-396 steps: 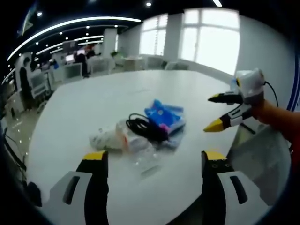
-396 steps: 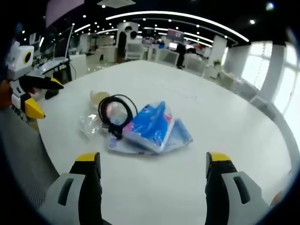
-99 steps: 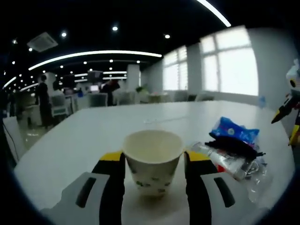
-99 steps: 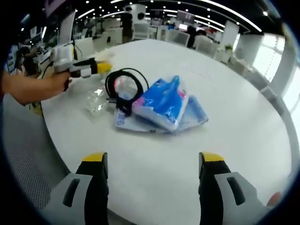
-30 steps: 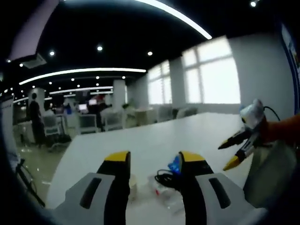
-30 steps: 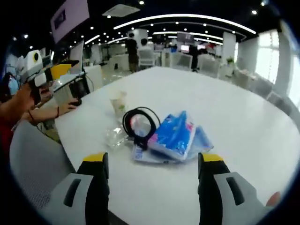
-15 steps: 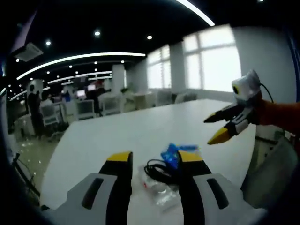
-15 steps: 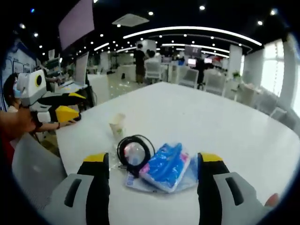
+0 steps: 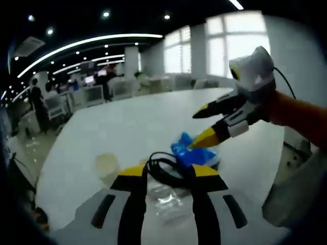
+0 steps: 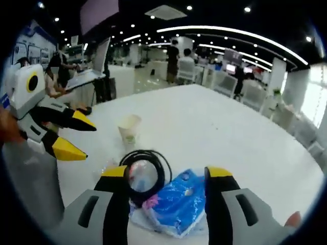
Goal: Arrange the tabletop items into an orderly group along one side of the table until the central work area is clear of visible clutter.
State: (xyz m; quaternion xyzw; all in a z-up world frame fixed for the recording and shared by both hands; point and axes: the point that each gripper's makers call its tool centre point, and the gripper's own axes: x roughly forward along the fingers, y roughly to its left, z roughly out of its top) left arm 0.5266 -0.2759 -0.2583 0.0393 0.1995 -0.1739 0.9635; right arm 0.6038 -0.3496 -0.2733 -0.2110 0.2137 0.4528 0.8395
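Both hand-held grippers, my left (image 9: 166, 173) and my right (image 10: 167, 176), hang released and empty over the pile near the desk (image 10: 214, 127) edge, black cable (image 10: 148, 171) lying on blue packets (image 10: 176, 204), paper cup (image 10: 130, 130) apart, probably because I choose what to group next.

Left hand-held gripper (image 9: 168, 176) jaws apart above black cable (image 9: 164, 168), blue packet (image 9: 190, 152), paper cup (image 9: 107, 166) alongside

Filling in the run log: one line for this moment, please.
left gripper open, empty | right gripper open, empty | paper cup upright, apart | cable, blue packet still piled
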